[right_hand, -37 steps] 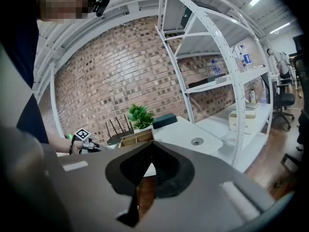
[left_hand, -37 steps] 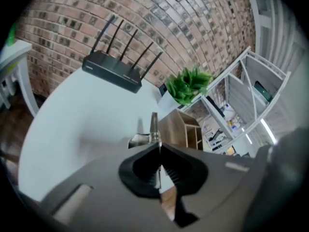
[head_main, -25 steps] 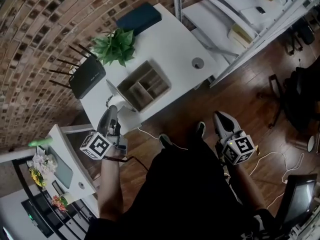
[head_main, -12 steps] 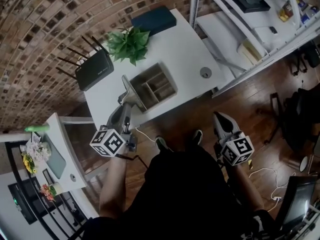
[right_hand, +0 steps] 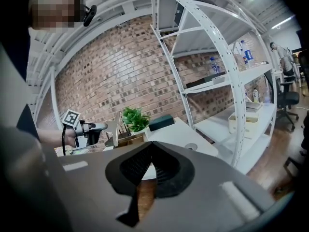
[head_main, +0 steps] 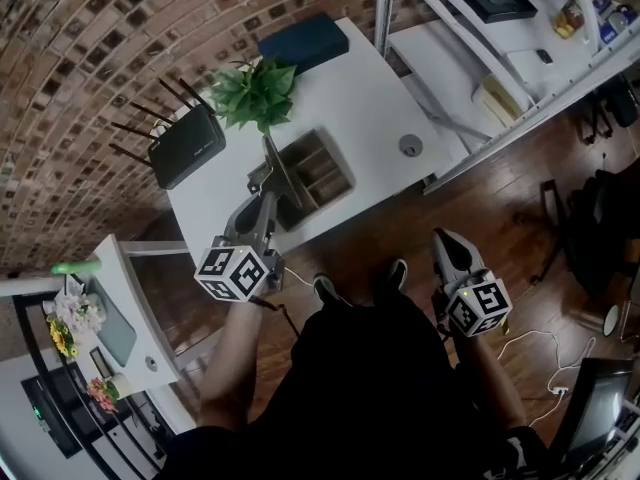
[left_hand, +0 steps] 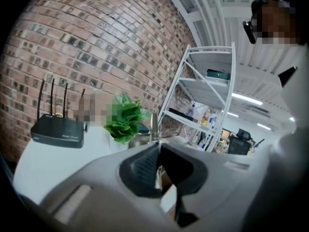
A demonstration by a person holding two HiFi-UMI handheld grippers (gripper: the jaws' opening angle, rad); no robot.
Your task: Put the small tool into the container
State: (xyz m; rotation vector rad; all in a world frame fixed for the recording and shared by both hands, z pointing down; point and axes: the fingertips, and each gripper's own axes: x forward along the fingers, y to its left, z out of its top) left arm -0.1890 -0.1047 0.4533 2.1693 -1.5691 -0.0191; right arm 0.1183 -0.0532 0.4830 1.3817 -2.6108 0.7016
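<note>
Small tool is held by the container.
The left gripper jaws are clamped on it; the right gripper jaws are closed together, well apart from the container.

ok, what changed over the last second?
The left gripper, shut on the small flat-bladed tool, moved forward from the near edge of the table toward the wooden divided container; the blade now overlaps its left edge in the head view. Nothing was let go. The right gripper stayed low by the person's side, fingers together, empty.
</note>
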